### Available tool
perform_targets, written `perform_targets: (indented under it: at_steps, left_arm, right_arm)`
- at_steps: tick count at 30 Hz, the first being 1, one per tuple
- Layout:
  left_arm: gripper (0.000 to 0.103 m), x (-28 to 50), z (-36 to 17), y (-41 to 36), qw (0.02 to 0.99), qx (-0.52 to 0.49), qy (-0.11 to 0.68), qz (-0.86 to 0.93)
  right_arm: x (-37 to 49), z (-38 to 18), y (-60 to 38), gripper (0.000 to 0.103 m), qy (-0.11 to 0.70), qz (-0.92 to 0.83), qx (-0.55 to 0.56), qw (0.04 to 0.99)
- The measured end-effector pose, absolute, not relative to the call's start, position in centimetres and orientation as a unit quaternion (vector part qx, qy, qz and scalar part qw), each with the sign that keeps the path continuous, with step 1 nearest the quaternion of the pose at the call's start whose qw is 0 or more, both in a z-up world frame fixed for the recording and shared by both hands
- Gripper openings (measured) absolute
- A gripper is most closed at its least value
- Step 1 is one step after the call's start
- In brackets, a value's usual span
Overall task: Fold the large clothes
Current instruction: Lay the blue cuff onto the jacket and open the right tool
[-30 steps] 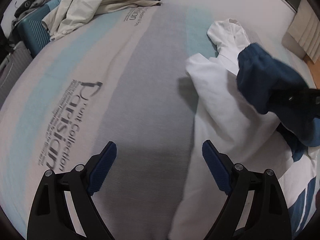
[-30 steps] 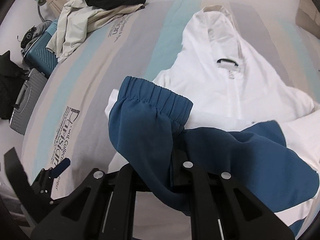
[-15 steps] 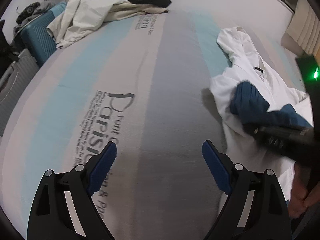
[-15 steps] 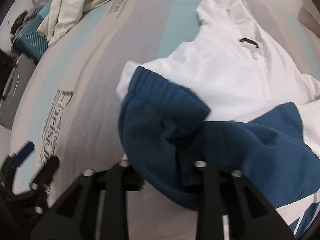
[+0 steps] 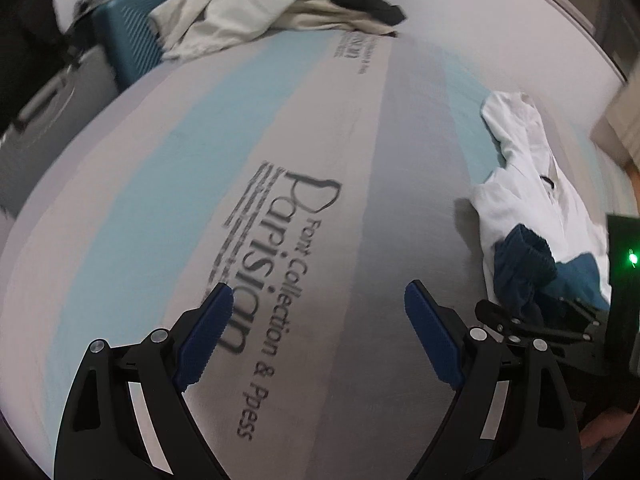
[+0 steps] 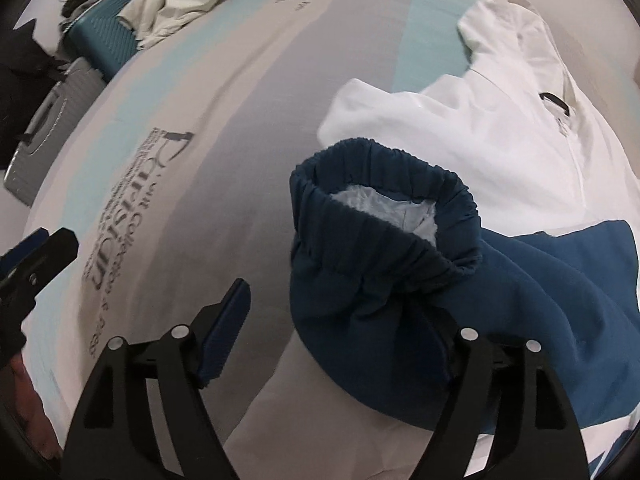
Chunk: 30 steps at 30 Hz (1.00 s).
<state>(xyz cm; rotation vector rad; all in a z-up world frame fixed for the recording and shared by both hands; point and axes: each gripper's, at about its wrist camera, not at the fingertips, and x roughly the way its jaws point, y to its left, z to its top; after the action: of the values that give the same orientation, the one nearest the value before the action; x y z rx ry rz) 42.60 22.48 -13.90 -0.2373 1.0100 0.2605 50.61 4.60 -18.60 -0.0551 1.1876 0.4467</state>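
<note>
Partly, blue sleeve [image 6: 384,264] hides opening right gripper's [image 6: 336,312] far pad.

- Bed [image 5: 360,200]: wide bare stretch of striped cover in the middle, open for passage.
- White jacket [image 6: 500,120] with blue sleeve [image 6: 380,260] occupies the right side.
- Heap of clothes [image 5: 260,4] blocks the far edge.
- Suitcases [image 6: 100,40] stand beside the left edge.
</note>
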Motion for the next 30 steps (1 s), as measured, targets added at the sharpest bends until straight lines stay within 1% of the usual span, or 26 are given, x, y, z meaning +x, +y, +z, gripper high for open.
perform_targets:
  at_steps: [5,9,13,15,20,23,25,26,27,30]
  left_arm:
    - [0.086,41.9,-12.5,23.1,0.865,-0.106,0.471,0.139]
    - [0.086,41.8,-11.9,23.0,0.866,-0.096,0.470,0.137]
    - [0.086,42.5,-12.0,21.8,0.870,-0.075,0.473,0.120]
    - [0.086,43.1,-12.4,21.1,0.869,-0.078,0.478,0.104]
    - [0.086,45.1,-14.4,18.8,0.862,-0.070,0.497,0.078]
    - [0.086,46.2,-15.3,17.6,0.855,-0.060,0.510,0.073]
    - [0.087,46.9,-15.5,16.9,0.852,-0.064,0.516,0.064]
    - [0.091,47.1,-15.6,16.7,0.851,-0.065,0.517,0.061]
    - [0.092,47.5,-15.5,16.3,0.852,-0.063,0.517,0.056]
    - [0.092,48.7,-15.6,15.2,0.850,-0.050,0.523,0.041]
  right_arm:
    - [50.1,-16.2,2.9,0.074,0.550,0.243,0.019,0.799]
    - [49.6,-13.2,1.3,0.074,0.530,0.256,0.051,0.807]
    - [50.2,-12.2,-0.7,0.070,0.521,0.218,0.052,0.824]
    - [50.9,-12.8,-1.8,0.069,0.524,0.193,0.044,0.829]
    - [52.4,-17.0,-2.7,0.063,0.558,0.163,0.016,0.813]
    - [52.5,-19.4,-2.5,0.063,0.573,0.161,-0.003,0.803]
    - [52.5,-20.5,-2.3,0.063,0.579,0.159,-0.011,0.799]
    - [52.6,-21.1,-2.2,0.065,0.582,0.161,-0.015,0.797]
    - [52.7,-21.6,-2.1,0.067,0.585,0.166,-0.021,0.793]
    - [53.2,-21.4,-2.3,0.070,0.600,0.188,-0.022,0.777]
